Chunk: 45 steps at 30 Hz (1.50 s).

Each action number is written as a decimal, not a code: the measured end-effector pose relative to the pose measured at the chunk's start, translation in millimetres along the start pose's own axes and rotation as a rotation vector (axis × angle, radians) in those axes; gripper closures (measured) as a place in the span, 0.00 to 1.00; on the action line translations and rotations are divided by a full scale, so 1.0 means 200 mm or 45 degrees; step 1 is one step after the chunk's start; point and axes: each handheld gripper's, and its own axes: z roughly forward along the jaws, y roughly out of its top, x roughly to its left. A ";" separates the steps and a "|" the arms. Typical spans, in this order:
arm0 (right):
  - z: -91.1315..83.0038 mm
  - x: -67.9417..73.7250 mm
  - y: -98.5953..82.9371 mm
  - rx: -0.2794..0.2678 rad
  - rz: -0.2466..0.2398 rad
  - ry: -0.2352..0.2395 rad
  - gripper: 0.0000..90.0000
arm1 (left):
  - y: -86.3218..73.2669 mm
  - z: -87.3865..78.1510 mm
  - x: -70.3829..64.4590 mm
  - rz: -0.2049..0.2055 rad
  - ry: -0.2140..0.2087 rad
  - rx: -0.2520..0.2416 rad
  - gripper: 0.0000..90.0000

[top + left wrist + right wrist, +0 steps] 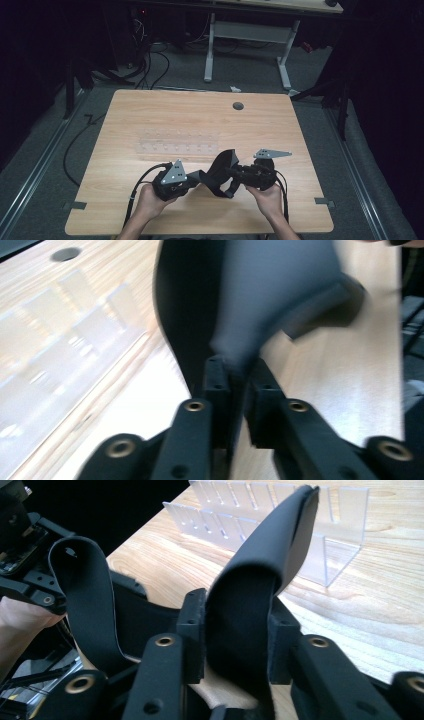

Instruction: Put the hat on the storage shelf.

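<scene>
A black flexible band (pixel 220 172) of soft fabric hangs between both grippers above the near part of the wooden table (pixel 150 115). My left gripper (pixel 187 179) is shut on one end of the band (pixel 250 315), which rises blurred from its jaws. My right gripper (pixel 235 174) is shut on a folded part of the band (pixel 260 575), which arches up between the pads (pixel 192 630). In the right gripper view the other end of the band loops leftward to the left gripper (pixel 27 575).
A clear plastic rack (pixel 177 142) with several upright dividers lies flat mid-table, just beyond the grippers, seen as the rack (pixel 300 525) and the rack (pixel 65 335). A round grommet hole (pixel 238 106) sits near the far edge. Cables and a desk frame stand on the floor beyond.
</scene>
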 end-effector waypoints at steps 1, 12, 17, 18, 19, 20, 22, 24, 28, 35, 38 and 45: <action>0.00 0.00 0.00 0.000 0.001 0.000 0.73 | 0.00 0.00 -0.01 -0.006 -0.021 0.006 0.95; -0.07 -0.05 -0.01 -0.133 0.016 -0.083 0.50 | 0.04 -0.05 -0.01 -0.078 -0.009 -0.013 0.96; -0.08 -0.13 -0.09 -0.111 -0.030 -0.280 0.50 | 0.05 -0.08 0.00 -0.116 -0.018 -0.040 0.96; -0.08 -0.13 -0.09 -0.111 -0.030 -0.280 0.50 | 0.06 -0.09 0.00 -0.120 -0.017 -0.040 0.96; -0.08 -0.14 -0.10 -0.104 -0.025 -0.310 0.50 | 0.06 -0.09 0.01 -0.126 -0.012 -0.038 0.96; -0.07 -0.18 -0.13 -0.090 -0.046 -0.385 0.50 | 0.06 -0.09 0.01 -0.131 -0.009 -0.040 0.96; -0.07 -0.22 -0.16 -0.069 -0.034 -0.433 0.50 | 0.06 -0.10 0.02 -0.144 -0.004 -0.045 0.96; -0.07 -0.24 -0.18 -0.061 -0.031 -0.457 0.49 | 0.07 -0.11 0.02 -0.153 -0.003 -0.053 0.96; -0.06 -0.32 -0.22 -0.021 -0.022 -0.559 0.49 | 0.08 -0.14 0.02 -0.171 0.003 -0.077 0.96; -0.03 -0.39 -0.30 0.076 -0.070 -0.756 0.49 | 0.09 -0.19 0.07 -0.180 0.033 -0.112 0.96; -0.01 -0.41 -0.31 0.109 -0.068 -0.786 0.48 | 0.10 -0.21 0.08 -0.183 0.034 -0.129 0.96; -0.01 -0.44 -0.30 0.096 -0.047 -0.786 0.46 | 0.11 -0.24 0.10 -0.207 0.045 -0.158 0.96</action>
